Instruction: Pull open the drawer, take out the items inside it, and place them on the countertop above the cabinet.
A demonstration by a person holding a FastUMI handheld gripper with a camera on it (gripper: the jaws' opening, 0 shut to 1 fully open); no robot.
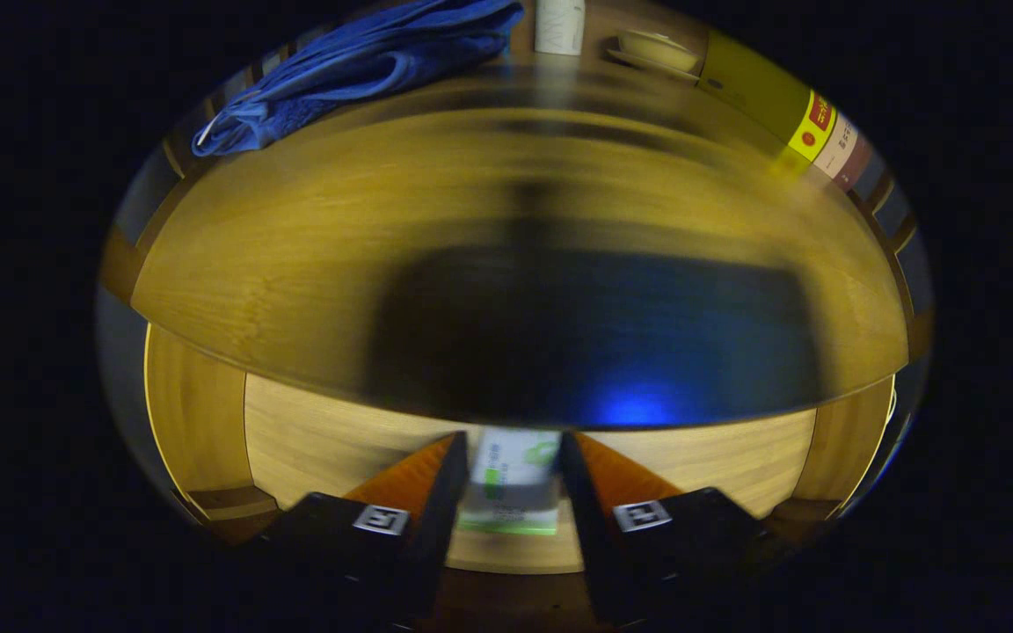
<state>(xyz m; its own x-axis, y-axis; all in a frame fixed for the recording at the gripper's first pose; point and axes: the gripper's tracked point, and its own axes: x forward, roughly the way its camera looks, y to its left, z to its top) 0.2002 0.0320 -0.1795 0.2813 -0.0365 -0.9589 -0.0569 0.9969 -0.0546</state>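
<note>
Two fingers of the gripper [511,479] clamp a white-and-green box [511,483] between them, both pressing its sides, w/ the open drawer's [339,440] pale wood floor just below. Countertop [295,246] lies ahead and above; beyond it, blue towel [357,66], white container [559,26], bowl [658,48], yellow box [770,97].

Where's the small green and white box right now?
The green and white box sits clamped between the gripper fingers, over the open drawer, just below the countertop edge.
</note>
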